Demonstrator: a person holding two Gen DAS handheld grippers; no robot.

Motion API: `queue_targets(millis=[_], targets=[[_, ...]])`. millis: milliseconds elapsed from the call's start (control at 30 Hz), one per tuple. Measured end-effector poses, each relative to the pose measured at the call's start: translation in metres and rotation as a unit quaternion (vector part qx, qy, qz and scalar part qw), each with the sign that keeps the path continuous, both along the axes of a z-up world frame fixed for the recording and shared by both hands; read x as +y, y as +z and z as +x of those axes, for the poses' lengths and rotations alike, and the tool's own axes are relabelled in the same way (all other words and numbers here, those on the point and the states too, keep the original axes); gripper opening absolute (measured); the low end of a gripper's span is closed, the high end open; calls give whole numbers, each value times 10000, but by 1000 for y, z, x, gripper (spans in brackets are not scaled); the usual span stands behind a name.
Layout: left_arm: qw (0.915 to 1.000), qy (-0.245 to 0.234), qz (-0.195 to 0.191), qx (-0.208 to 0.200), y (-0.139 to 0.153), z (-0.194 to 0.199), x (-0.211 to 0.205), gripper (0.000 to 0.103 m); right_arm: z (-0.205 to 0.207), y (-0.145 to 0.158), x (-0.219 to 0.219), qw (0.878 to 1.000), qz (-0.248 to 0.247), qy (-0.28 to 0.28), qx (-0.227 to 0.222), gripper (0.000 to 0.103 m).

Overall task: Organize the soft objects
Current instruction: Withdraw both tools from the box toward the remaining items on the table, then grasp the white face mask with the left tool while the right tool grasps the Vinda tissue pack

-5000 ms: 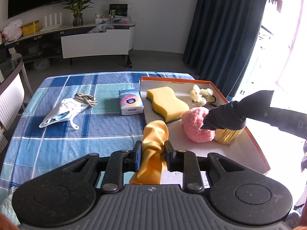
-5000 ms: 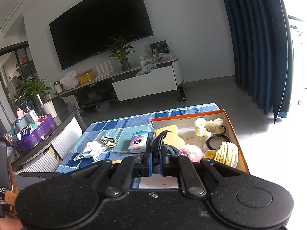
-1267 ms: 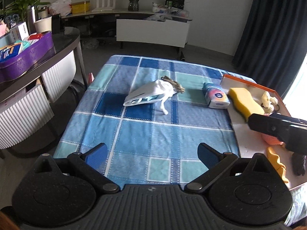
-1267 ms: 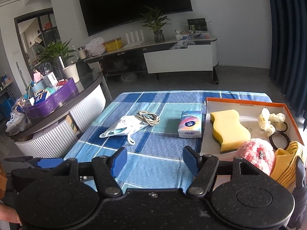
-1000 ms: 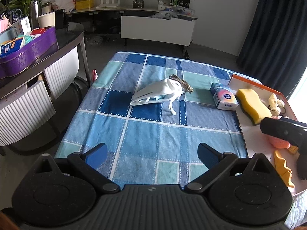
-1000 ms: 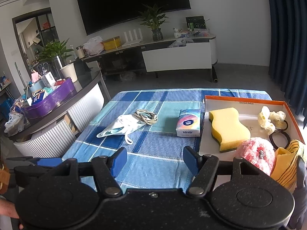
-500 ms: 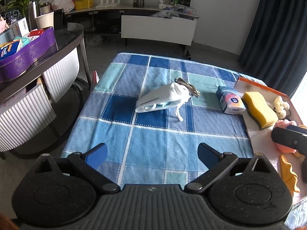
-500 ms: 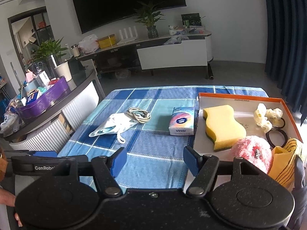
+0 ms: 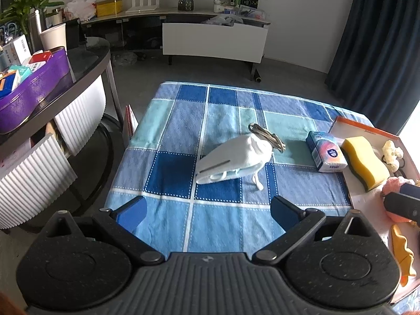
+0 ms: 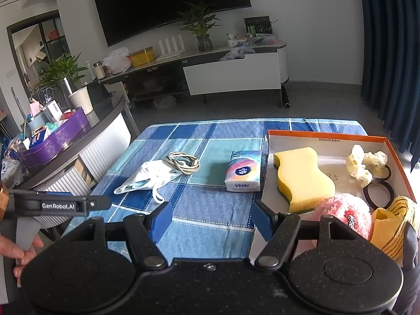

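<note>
A white face mask (image 9: 233,158) (image 10: 147,178) lies mid-table on the blue checked cloth, with a coiled cable (image 9: 266,135) (image 10: 183,166) at its far end. A tissue pack (image 9: 326,155) (image 10: 244,174) lies beside the orange-rimmed box (image 10: 325,133) (image 9: 367,131). The box holds a yellow sponge (image 10: 302,178) (image 9: 366,166), a pink fluffy item (image 10: 344,214), a yellow cloth (image 10: 386,225), cream scrunchies (image 10: 365,166) and black hair rings (image 10: 378,194). My left gripper (image 9: 207,211) is open and empty, short of the mask. My right gripper (image 10: 211,219) is open and empty, near the box's front-left corner.
A curved dark side table (image 9: 86,57) with a purple tray (image 9: 34,89) stands left of the table. The left gripper's body (image 10: 60,204) shows at the left of the right wrist view. A TV console (image 10: 231,73) stands at the back wall.
Five seconds ago each gripper was shut on a cloth over the box. Both are open now. Over the last second the left gripper shifted so the mask sits nearer its centre.
</note>
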State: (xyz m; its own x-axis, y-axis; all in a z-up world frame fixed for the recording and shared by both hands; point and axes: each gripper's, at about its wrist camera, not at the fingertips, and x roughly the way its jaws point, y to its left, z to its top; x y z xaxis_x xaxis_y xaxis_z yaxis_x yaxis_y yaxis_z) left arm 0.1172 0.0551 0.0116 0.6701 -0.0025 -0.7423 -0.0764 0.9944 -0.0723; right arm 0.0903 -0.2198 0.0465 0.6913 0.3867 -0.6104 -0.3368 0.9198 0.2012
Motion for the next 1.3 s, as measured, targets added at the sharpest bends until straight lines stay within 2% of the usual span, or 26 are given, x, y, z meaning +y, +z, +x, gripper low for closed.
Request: queue_targets(millis=[333, 500, 700, 867, 967, 1000, 1067, 1100, 1233, 1300], targets=[[9997, -146, -27, 217, -8, 17, 12, 103, 11, -7, -2, 10000, 16, -46, 67, 81], [9985, -479, 222, 131, -16, 30, -9, 103, 21, -11, -1, 9998, 27, -88, 156, 81], [9967, -617, 520, 37, -27, 60, -26, 103, 27, -12, -2, 9998, -55, -119, 160, 82], [9928, -758, 911, 175, -44, 83, -39, 103, 36, -15, -3, 9996, -110, -165, 191, 82], [9935, -701, 859, 277, -53, 94, -36, 103, 44, -18, -2, 9995, -146, -159, 226, 82], [9942, -677, 788, 294, -55, 97, -34, 101, 46, -19, -1, 9995, -149, -155, 239, 82], [9955, -669, 569, 344, -57, 101, -31, 82, 51, -21, 2, 9994, -156, -133, 269, 82], [9960, -679, 471, 347, -58, 101, -30, 80, 54, -22, 4, 9994, -173, -121, 287, 82], [9962, -757, 295, 299, -54, 92, -28, 62, 62, -27, 10, 9993, -197, -74, 313, 82], [9968, -714, 50, 343, -49, 84, -24, 59, 69, -29, 11, 9992, -189, -96, 349, 82]])
